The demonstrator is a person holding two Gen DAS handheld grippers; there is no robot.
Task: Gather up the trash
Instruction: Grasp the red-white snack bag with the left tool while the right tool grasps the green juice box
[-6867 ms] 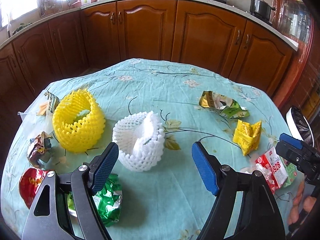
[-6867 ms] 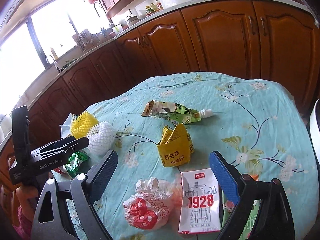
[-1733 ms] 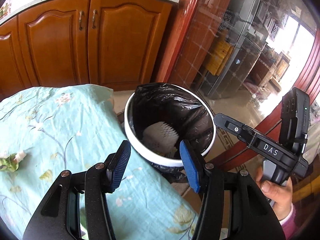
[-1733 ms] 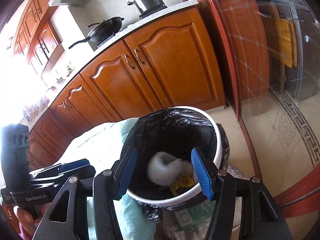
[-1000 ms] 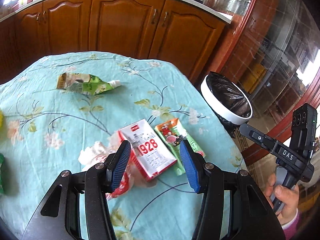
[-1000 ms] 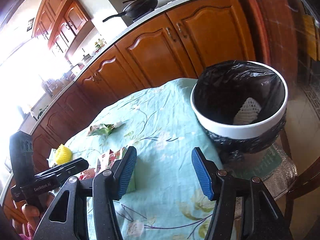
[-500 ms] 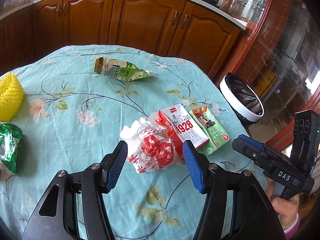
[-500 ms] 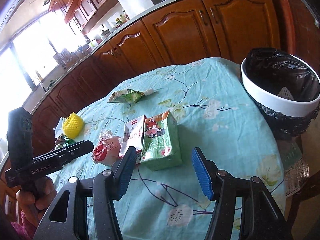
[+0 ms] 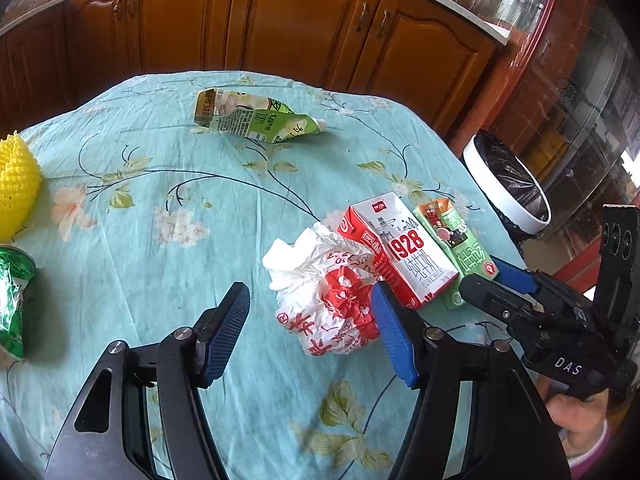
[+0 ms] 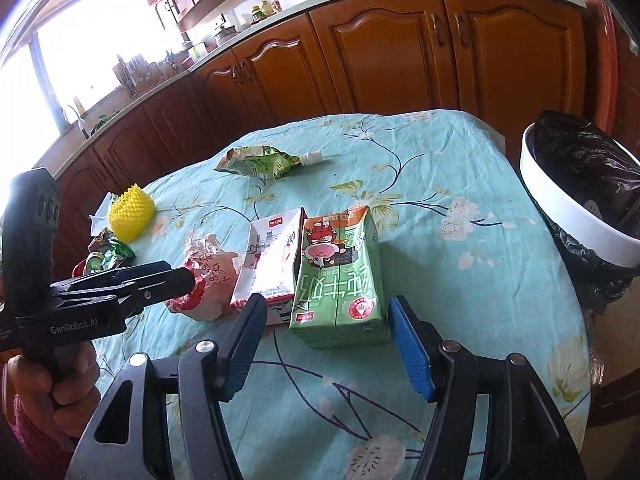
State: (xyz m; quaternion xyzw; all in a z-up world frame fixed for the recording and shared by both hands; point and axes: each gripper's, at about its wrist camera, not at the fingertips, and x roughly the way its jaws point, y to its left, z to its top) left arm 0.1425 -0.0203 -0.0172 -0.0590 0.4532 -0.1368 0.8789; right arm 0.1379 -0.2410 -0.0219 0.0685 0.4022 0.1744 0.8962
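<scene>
From the left wrist, the left tongs [image 9: 312, 332] are hanging apart and empty, their jaws having just been widening, and they are angling down at the near right part of the bench [image 9: 160, 184]. The crumpled red-and-white wrapper [image 9: 326, 300] is lying just ahead, between the jaw lines and touching the right pad, so this hand is the nearer one to it. The white milk carton [image 9: 404, 256] is leaning against the wrapper's far right side, its long axis running away toward the bench's right edge. The right tongs [image 9: 496, 284] are reaching in from the right toward the green carton [image 9: 460, 252]. The bin [image 9: 508, 192] is standing off the right edge. The green pouch [image 9: 256, 120] is lying at the far edge, the yellow foam net [image 9: 16, 184] at the left edge.

From the right wrist, the right tongs [image 10: 326, 344] are also standing apart and empty, their jaws having just been opening. The green carton [image 10: 340, 276] is lying straight ahead, its near end just short of the pads, its long axis pointing away along the tongs' line; its width seems to fit between the jaws. The white milk carton [image 10: 272, 260] is touching its left side, with the wrapper [image 10: 208, 280] beyond. The left tongs [image 10: 160, 276] are hovering at the wrapper. The bin [image 10: 576, 216] is waiting off the right edge.
</scene>
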